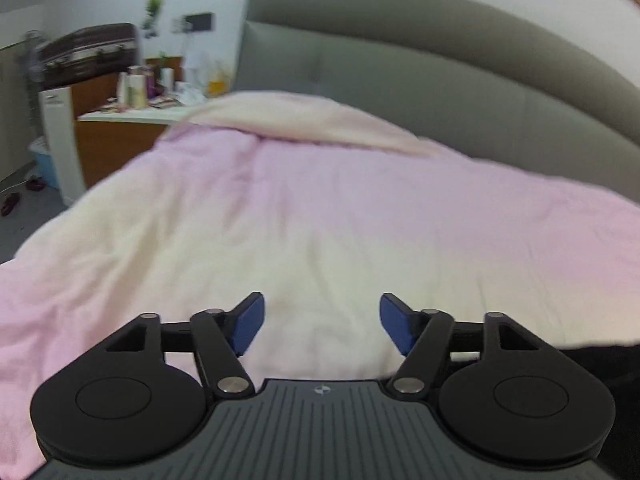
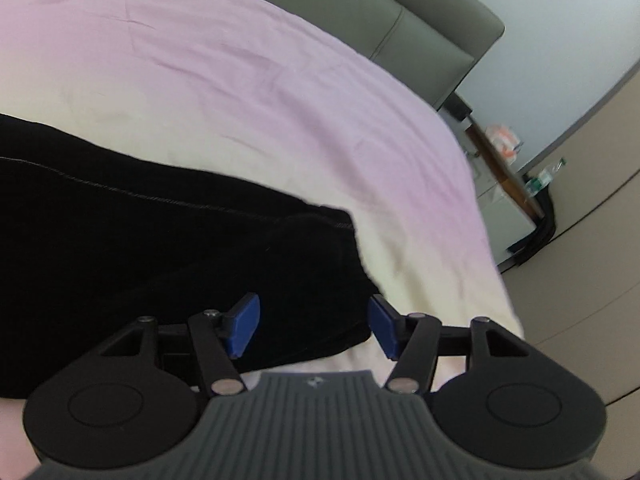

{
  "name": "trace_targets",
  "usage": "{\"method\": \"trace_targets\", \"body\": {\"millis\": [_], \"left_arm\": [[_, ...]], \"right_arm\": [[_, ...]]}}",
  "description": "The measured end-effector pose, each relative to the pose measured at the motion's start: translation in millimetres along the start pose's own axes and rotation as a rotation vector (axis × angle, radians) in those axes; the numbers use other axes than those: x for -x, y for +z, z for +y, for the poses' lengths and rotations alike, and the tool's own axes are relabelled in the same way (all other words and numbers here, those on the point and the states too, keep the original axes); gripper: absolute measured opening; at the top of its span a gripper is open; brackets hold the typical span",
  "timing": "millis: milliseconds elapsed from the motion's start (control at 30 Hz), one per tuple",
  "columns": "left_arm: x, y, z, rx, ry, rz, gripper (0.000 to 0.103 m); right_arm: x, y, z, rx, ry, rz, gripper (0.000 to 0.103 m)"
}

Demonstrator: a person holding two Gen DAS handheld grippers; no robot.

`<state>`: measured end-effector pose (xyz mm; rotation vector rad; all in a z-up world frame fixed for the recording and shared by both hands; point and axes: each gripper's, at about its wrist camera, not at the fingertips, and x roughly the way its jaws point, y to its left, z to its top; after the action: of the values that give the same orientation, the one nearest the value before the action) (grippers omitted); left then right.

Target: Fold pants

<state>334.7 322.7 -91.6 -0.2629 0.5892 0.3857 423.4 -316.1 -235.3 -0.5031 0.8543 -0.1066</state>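
Note:
Black pants point(image 2: 160, 248) lie flat on the pink bed cover point(image 2: 260, 80), stretching from the left edge to a corner near the middle of the right wrist view. My right gripper point(image 2: 314, 328) is open and empty, hovering just above the near right end of the pants. My left gripper point(image 1: 322, 324) is open and empty over bare pink cover point(image 1: 320, 200). Only a dark sliver of the pants point(image 1: 600, 364) shows at the lower right of the left wrist view.
A grey padded headboard point(image 1: 420, 60) runs along the far side of the bed. A cluttered wooden nightstand point(image 1: 132, 120) stands at the left. The bed's right edge drops to a floor with a bedside cabinet point(image 2: 500, 200) and bottles.

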Motion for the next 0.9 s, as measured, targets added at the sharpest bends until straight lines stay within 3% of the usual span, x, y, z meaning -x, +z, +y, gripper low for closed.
{"method": "trace_targets", "body": {"millis": [33, 167, 300, 500, 633, 733, 900], "left_arm": [[8.5, 6.4, 14.1, 0.061, -0.007, -0.012, 0.094], [36.6, 2.8, 57.4, 0.219, -0.107, 0.079, 0.094], [68.7, -35.8, 76.2, 0.242, -0.14, 0.131, 0.094], [99.5, -111.1, 92.2, 0.474, -0.252, 0.223, 0.094], [91.2, -145.4, 80.7, 0.555, -0.323, 0.274, 0.094], [74.8, -157.4, 70.3, 0.611, -0.409, 0.298, 0.094], [54.5, -165.5, 59.0, 0.669, -0.409, 0.279, 0.103]], "right_arm": [[2.1, -10.2, 1.1, -0.051, 0.039, 0.005, 0.056], [9.3, -48.5, 4.0, -0.254, 0.193, -0.002, 0.06], [0.6, -83.5, -8.4, -0.462, 0.308, 0.02, 0.064], [-9.9, -127.2, -41.5, -0.856, 0.393, 0.035, 0.064], [-16.8, -149.7, -63.8, -1.14, 0.435, -0.005, 0.068], [-30.2, -154.0, -70.0, -1.275, 0.48, -0.022, 0.074], [-62.0, -149.6, -59.5, -1.415, 0.541, -0.036, 0.076]]}}
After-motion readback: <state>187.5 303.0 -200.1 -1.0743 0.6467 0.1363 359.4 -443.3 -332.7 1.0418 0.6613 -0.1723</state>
